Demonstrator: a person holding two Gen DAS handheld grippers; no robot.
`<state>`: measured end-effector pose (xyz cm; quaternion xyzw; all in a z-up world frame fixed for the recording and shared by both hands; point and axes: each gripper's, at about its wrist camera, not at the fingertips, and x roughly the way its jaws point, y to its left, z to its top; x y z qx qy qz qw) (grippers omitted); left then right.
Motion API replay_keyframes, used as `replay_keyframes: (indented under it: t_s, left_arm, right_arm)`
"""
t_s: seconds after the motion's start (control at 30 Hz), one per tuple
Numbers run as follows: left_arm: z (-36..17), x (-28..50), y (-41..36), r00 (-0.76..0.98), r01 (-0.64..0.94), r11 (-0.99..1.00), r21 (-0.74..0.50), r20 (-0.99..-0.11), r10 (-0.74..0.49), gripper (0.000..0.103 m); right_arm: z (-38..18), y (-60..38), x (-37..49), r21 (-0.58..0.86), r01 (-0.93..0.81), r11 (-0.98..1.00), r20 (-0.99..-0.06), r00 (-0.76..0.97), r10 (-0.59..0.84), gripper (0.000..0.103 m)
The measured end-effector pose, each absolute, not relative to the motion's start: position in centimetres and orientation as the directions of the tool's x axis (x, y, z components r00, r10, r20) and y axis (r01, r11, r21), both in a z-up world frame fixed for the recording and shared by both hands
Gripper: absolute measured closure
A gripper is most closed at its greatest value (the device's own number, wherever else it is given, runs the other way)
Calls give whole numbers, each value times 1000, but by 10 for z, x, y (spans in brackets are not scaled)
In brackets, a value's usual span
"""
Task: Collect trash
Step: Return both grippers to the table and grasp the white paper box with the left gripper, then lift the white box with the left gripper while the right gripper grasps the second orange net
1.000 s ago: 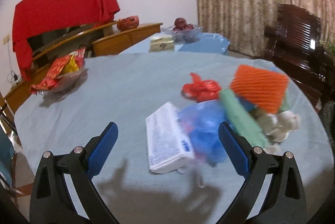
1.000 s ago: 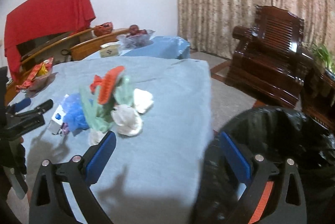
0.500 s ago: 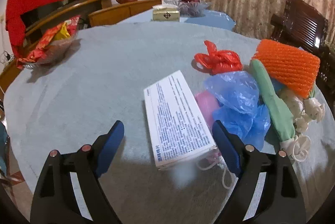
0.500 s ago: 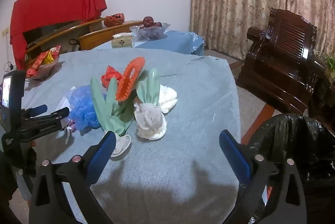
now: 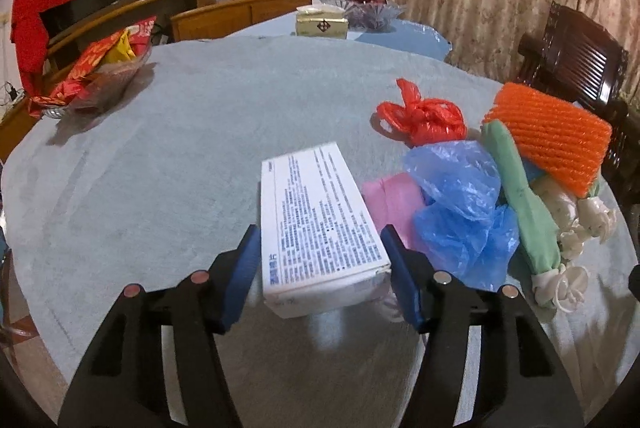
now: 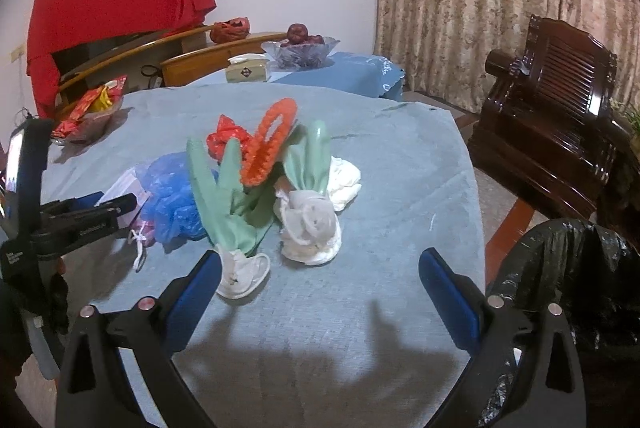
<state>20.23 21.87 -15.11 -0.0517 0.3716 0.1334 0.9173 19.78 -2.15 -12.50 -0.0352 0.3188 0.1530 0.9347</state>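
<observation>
The white printed box is lying on the tabletop between the blue pads of the left claw, whose jaws are closing around its near end; whether the pads are pressing on it yet cannot be told. Just to the right of that claw are sitting a pink bag, a crumpled blue bag and a green glove, with a knotted red bag and an orange foam net beyond them. The right claw is hovering wide open with nothing between its jaws, just short of the white wads. A black-lined trash bin is standing to its right, off the tabletop's edge.
</observation>
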Motion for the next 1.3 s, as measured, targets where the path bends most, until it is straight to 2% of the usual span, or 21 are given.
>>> replay_keyframes:
  t_s: [0.3,0.57,0.6,0.67,0.87,0.93,0.97,1.07,1.3]
  left_arm:
    - [-122,191,217,740,-278,960,-17,-641,203,47]
    - [-142,191,218,685,-267,964,-10,-705,183,47]
    - [-146,191,221,676,-269,963,-11,-714,181,46]
    - [-150,191,221,666,-274,962,4,-721,192,37]
    - [-165,203,223,636,-273,961,31,-744,205,33]
    - [-170,206,223,622,-273,961,34,-756,204,37]
    - [-173,207,224,616,-274,961,29,-762,199,49]
    - [-174,204,228,616,-285,958,5,-765,187,50]
    - [-144,188,230,673,-312,950,-10,-708,213,50]
  right_arm:
    - [-110,-15,205,49,-323,945,-562,773,293,6]
    - [-115,-3,205,44,-340,939,-575,760,302,7]
    - [-117,-3,204,46,-339,940,-581,756,301,7]
    - [-119,-3,204,49,-337,940,-586,752,301,7]
    - [-121,-3,205,51,-337,940,-589,750,301,7]
    - [-121,-3,206,51,-336,940,-591,749,300,7]
    - [-121,-3,206,51,-337,940,-592,748,300,7]
    - [-122,-1,206,48,-339,940,-592,748,300,7]
    - [-118,2,208,50,-343,938,-579,756,307,7]
